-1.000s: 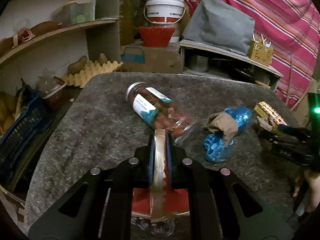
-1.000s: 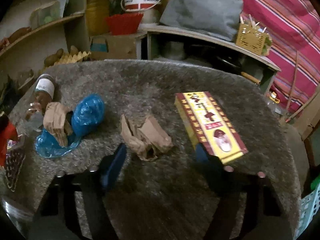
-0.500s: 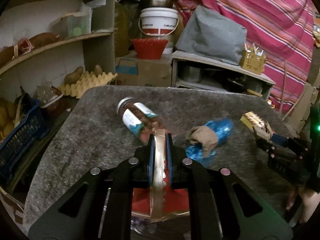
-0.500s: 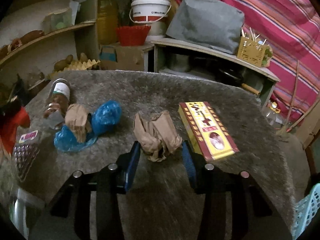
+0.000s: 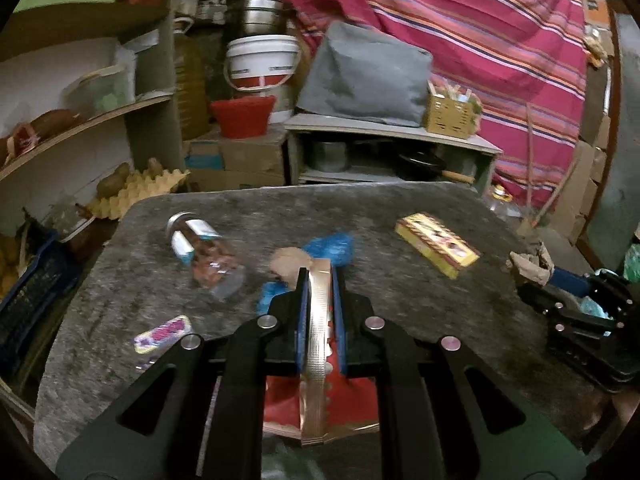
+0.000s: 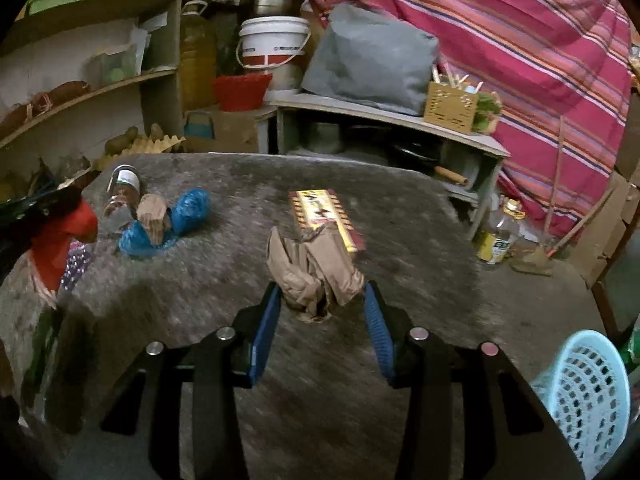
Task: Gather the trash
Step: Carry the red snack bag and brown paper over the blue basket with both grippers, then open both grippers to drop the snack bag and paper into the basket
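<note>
Brown crumpled paper [image 6: 316,272] sits clamped between the blue pads of our right claw [image 6: 320,304], lifted clear of the grey stone-like surface [image 6: 240,280]; those pads have just been closing in on it from either side. Our left claw [image 5: 319,280] is pressed tight together on a red foil wrapper with a serrated gold edge [image 5: 318,360], which hangs down behind the pads, also off the surface. From the left wrist view, the right claw [image 5: 548,276] shows at the far right edge with the paper wad [image 5: 528,266] at its tip.

On the surface, we see a yellow-and-red printed flat box [image 6: 322,216] lying just beyond the held paper. Further left, a crumpled blue plastic bag [image 6: 176,220] lies with a second brown paper wad [image 6: 152,212] resting on top of it. Beside these, a clear plastic jar with a silver lid and white label [image 5: 200,248] lies on its side, brown contents inside. Near the surface's left front edge, a small pink-and-yellow wrapper [image 5: 162,334] lies flat, well apart from the jar.

At the lower right of the right wrist view stands a pale blue perforated plastic basket [image 6: 588,396], beside the surface's edge. Behind the surface are a white bucket [image 6: 274,44], a red tub [image 6: 240,90], a grey cushion [image 6: 372,60] on a low shelf and a pink striped cloth [image 6: 520,40].
</note>
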Motion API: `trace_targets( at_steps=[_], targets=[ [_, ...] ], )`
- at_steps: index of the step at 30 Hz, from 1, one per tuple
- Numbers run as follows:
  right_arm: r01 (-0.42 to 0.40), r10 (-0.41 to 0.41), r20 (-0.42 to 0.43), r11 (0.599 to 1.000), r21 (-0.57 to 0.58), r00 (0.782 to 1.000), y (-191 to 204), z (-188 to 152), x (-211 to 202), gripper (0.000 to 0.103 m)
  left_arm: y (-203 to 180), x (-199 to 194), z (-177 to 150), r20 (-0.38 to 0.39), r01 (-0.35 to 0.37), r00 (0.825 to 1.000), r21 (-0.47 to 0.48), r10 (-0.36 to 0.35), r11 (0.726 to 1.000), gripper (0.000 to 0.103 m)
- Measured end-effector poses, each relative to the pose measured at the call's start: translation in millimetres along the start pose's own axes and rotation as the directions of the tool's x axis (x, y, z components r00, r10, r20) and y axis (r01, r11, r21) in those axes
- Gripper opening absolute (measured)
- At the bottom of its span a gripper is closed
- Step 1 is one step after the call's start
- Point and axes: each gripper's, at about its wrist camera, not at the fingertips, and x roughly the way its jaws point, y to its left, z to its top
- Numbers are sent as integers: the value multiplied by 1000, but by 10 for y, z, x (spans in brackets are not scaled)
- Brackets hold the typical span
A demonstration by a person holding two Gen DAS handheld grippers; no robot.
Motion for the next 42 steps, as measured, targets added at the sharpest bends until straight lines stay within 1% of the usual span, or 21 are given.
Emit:
trace_targets(
  at_steps=[3,6,11,13,14,16,19,21,24,25,28,30,34,37,39,40,41,42],
  targets=[
    [18,-18,13,1000,12,1000,-233,-77,-184,43,-245,-31,15,-2,24,1000,17,-24,1000,10],
    [45,-47,27,998,49,999,-560,-150,-375,43,-568,-66,37,-1,48,999,50,-48,998,10],
    [118,-124,41,985,127,991,-1199,-296,-641,43,-1268,-151,100,18,137,990,98,-139,986,10],
    [135,-142,37,978,158,989,-1428,-363,-713,43,-1504,-168,106,21,168,985,116,-172,979,10],
    [162,-170,32,971,176,985,-1589,-415,-761,43,-1667,-169,110,20,192,980,125,-196,973,10],
    [202,-210,21,961,190,978,-1780,-484,-810,43,-1932,-157,101,13,236,971,135,-240,962,10],
    [256,-263,-4,936,240,965,-2137,-632,-880,43,-2402,-96,42,-17,302,953,158,-303,940,10],
    [298,-302,-28,915,271,953,-2388,-738,-909,43,-2657,-73,-18,-30,327,944,179,-327,928,10],
    [314,-314,-53,891,327,948,-2705,-888,-965,43,-3036,-26,-107,-53,361,932,214,-358,908,10],
    [318,-318,-57,887,335,947,-2753,-920,-982,43,-3116,-12,-124,-60,370,929,219,-366,903,10],
    [347,-342,-77,870,349,936,-2953,-1047,-1060,43,-3474,50,-233,-94,421,907,238,-410,875,10],
    [360,-353,-88,862,355,932,-3054,-1112,-1082,43,-3663,83,-288,-110,441,897,252,-428,861,10],
    [375,-353,-129,846,380,927,-3257,-1323,-1099,43,-3961,146,-341,-136,473,881,259,-453,842,10],
    [384,-356,-145,841,381,923,-3325,-1416,-1108,43,-4108,192,-338,-152,480,877,265,-456,836,10],
    [381,-352,-145,836,396,925,-3365,-1439,-1122,43,-4216,216,-349,-181,494,869,278,-460,824,15],
    [377,-350,-143,834,402,926,-3384,-1454,-1143,43,-4235,206,-348,-180,491,871,281,-457,825,16],
    [375,-348,-141,833,407,927,-3392,-1453,-1148,43,-4250,202,-349,-176,479,878,286,-446,830,29],
    [373,-347,-140,833,409,927,-3387,-1449,-1151,43,-4250,197,-344,-171,474,880,288,-442,832,44]
  ],
)
